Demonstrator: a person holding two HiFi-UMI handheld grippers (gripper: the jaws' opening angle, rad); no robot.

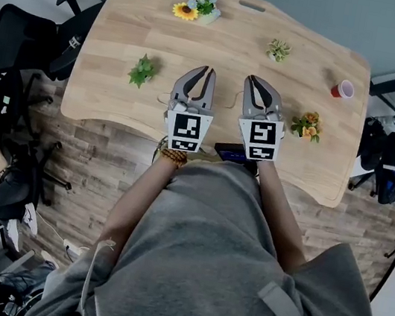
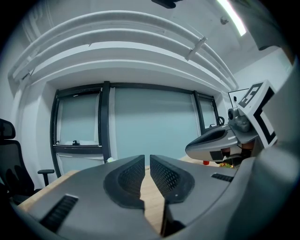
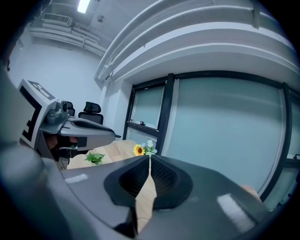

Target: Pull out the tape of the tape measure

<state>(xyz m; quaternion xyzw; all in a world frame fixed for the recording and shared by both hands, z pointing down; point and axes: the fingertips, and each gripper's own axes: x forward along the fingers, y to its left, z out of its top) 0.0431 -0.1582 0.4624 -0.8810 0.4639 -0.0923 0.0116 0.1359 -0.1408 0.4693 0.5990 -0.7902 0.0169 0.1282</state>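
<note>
I see no tape measure that I can name for certain. A small dark object (image 1: 230, 152) lies at the table's near edge between the two marker cubes, and I cannot tell what it is. My left gripper (image 1: 205, 69) is held over the wooden table (image 1: 129, 28), pointing away from me. Its jaws (image 2: 147, 158) stand a narrow slit apart with nothing between them. My right gripper (image 1: 254, 79) hovers beside it on the right. Its fingertips meet, shut and empty (image 3: 149, 158). Each gripper shows in the other's view.
On the table are a sunflower bunch (image 1: 196, 6), a green plant (image 1: 142, 70) left of the left gripper, a succulent (image 1: 278, 50), a red cup (image 1: 343, 89) and orange flowers (image 1: 308, 125) just right of the right gripper. Office chairs (image 1: 14, 38) stand to the left.
</note>
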